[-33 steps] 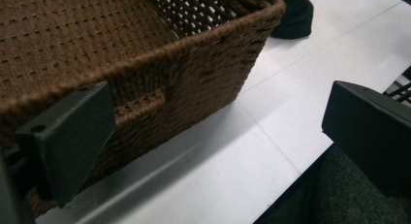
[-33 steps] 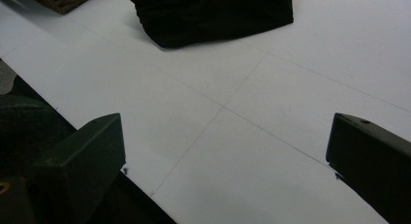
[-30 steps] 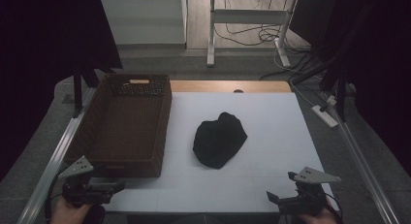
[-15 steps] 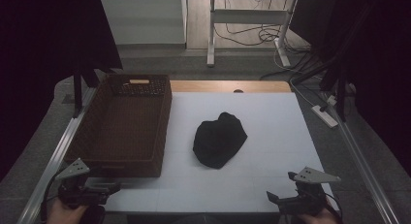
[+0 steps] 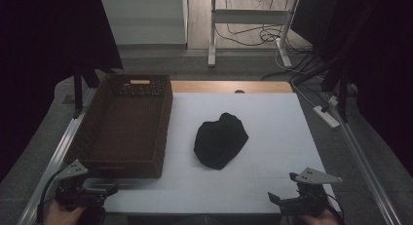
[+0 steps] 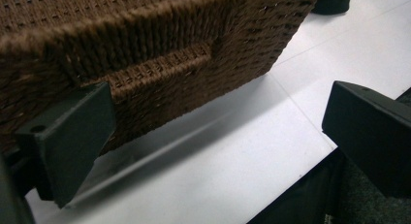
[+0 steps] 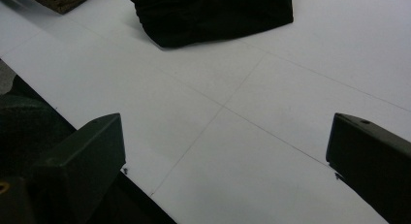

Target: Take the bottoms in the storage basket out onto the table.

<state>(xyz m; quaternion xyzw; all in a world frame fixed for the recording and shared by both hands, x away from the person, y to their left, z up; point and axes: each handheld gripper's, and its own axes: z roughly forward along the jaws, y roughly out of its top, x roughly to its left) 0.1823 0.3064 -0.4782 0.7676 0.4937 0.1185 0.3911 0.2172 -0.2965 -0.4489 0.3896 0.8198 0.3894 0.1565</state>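
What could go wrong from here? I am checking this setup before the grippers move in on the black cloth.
The black cloth lies crumpled in a soft heap, so the open right gripper might pinch only a loose fold and let the rest drag. The open left gripper sits very near the wicker basket, so a forward move could bump its near wall and shift it on the white table.

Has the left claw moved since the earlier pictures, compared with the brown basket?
Yes. The left claw has drawn back toward the person, away from the near wall of the brown basket, and its jaws stand open.
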